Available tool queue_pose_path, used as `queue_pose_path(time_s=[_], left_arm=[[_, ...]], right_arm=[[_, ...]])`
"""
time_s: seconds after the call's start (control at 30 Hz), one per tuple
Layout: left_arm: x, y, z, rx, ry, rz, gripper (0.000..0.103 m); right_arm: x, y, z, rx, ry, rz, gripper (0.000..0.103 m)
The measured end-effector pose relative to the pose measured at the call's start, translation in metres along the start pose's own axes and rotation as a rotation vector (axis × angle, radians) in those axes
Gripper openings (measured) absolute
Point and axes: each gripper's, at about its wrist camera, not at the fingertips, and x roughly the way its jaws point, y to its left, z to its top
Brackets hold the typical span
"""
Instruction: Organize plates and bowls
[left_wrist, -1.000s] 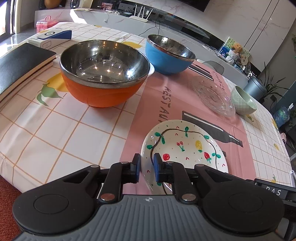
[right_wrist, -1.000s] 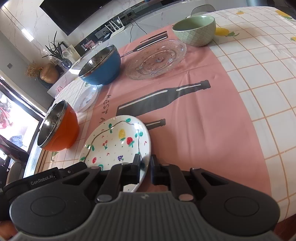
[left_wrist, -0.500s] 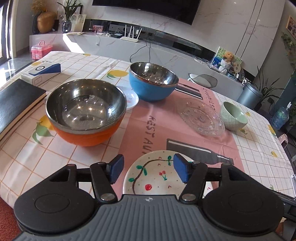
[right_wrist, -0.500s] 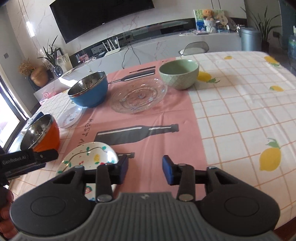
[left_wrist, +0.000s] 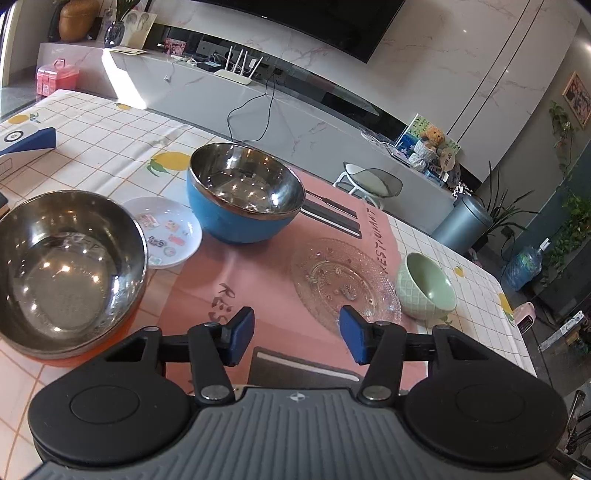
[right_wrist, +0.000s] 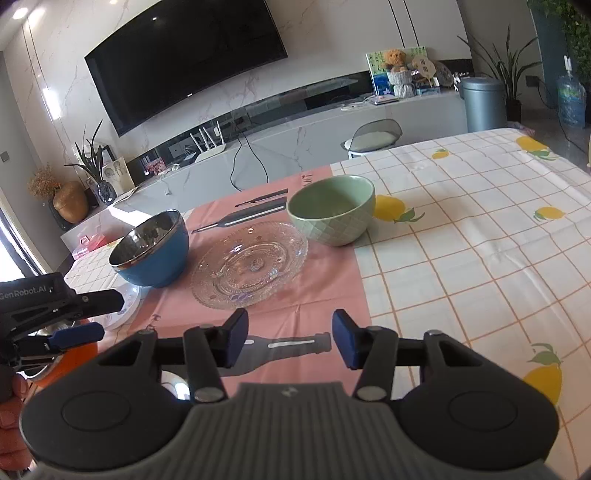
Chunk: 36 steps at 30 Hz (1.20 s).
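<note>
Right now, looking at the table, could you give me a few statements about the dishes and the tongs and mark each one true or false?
1. The left tongs are clamped on a plate. False: they are open with nothing between them.
2. The glass plate lies between the blue bowl and the green bowl. True.
3. The green bowl is stacked inside the blue bowl. False: each stands alone on the tablecloth.
4. The right tongs are open and empty. True.
5. A small white plate sits between the orange bowl and the blue bowl. True.
</note>
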Motion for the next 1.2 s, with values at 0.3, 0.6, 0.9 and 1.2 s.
queue_pose_path(time_s=[0.3, 0.6, 0.9, 1.2], left_arm=[[0.051, 0.003, 0.017, -0.070, 0.032, -0.022, 0.055], [0.090, 0.014, 0.021, -0.099, 0.072, -0.001, 0.045], [0.107, 0.009, 0.021, -0.089, 0.055, -0.015, 0.039], [0.112, 0.008, 0.019, -0.081, 0.039, -0.009, 0.018]], right_arm=[[0.054, -0.013, 0.029, 0.105, 0.057, 0.048, 0.036], [0.100, -0.029, 0.047, 0.182, 0.065, 0.043, 0.036], [0.126, -0.037, 0.048, 0.211, 0.069, 0.068, 0.032], [0.136, -0.036, 0.046, 0.203, 0.050, 0.101, 0.017]])
